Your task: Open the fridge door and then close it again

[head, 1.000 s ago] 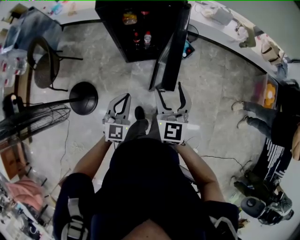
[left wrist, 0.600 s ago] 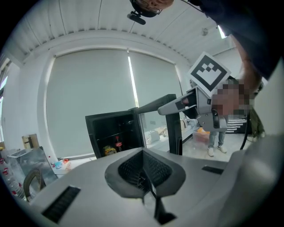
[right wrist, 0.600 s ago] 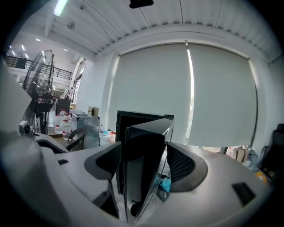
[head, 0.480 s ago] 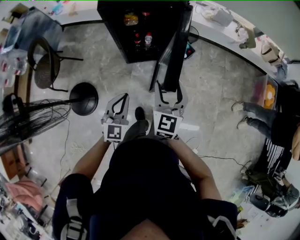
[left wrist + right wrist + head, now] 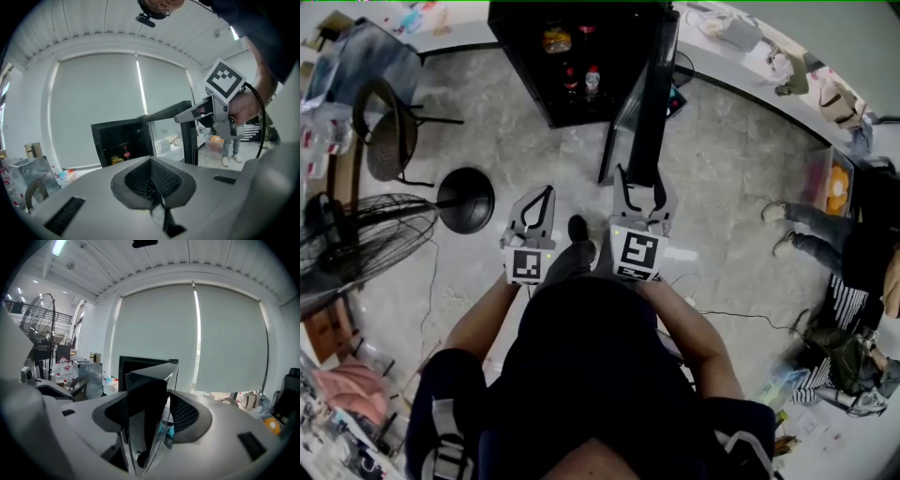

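Black fridge (image 5: 525,47) on the floor (image 5: 722,187), standing open, bottles (image 5: 592,80) on its shelves. Fridge door (image 5: 647,94) swung out toward the person, free edge between the jaws of the right gripper (image 5: 640,180). Wide apart there, just been closing in on that edge, no firm press visible. Left gripper (image 5: 547,192) just beside, clear of the door, jaws together on nothing.

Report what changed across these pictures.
The right tool moved forward to the open fridge door; its jaws have been closing and now straddle the door's free edge, not yet visibly clamped. The left tool stayed shut, empty and in place. The door stayed open.
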Available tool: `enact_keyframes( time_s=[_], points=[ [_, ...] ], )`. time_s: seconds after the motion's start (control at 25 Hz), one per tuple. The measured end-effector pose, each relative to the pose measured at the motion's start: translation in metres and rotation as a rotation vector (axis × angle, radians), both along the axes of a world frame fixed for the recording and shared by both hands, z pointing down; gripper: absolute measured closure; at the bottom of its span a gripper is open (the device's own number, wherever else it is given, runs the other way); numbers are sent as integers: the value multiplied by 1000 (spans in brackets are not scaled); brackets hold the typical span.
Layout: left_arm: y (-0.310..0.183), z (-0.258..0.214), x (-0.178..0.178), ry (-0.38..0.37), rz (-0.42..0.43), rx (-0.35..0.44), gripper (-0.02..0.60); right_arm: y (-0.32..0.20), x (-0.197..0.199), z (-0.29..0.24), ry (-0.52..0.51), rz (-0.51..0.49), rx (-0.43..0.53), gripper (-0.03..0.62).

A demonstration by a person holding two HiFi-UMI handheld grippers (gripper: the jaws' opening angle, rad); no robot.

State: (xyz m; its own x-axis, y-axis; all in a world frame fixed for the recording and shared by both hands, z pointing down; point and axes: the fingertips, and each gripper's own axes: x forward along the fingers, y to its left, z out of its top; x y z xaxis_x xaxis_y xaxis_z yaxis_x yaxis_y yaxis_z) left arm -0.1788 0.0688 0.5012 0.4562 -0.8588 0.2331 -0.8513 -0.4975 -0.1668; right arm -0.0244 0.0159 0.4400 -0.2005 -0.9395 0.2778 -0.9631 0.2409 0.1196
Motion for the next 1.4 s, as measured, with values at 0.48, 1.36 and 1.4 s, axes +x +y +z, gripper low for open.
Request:
enact_keyframes(
  time_s=[0.48,1.36,1.4],
  points=[
    [-16,-6,19,-5,33,10,560,5,52,0,-40,-30,-5,355],
    [-36,-23,71,-45,124,48,560,-11,182,-4,-65,-51,-37,378],
    [-37,-24,73,-47,126,48,560,-13,188,-4,-65,-48,-40,378]
  ],
)
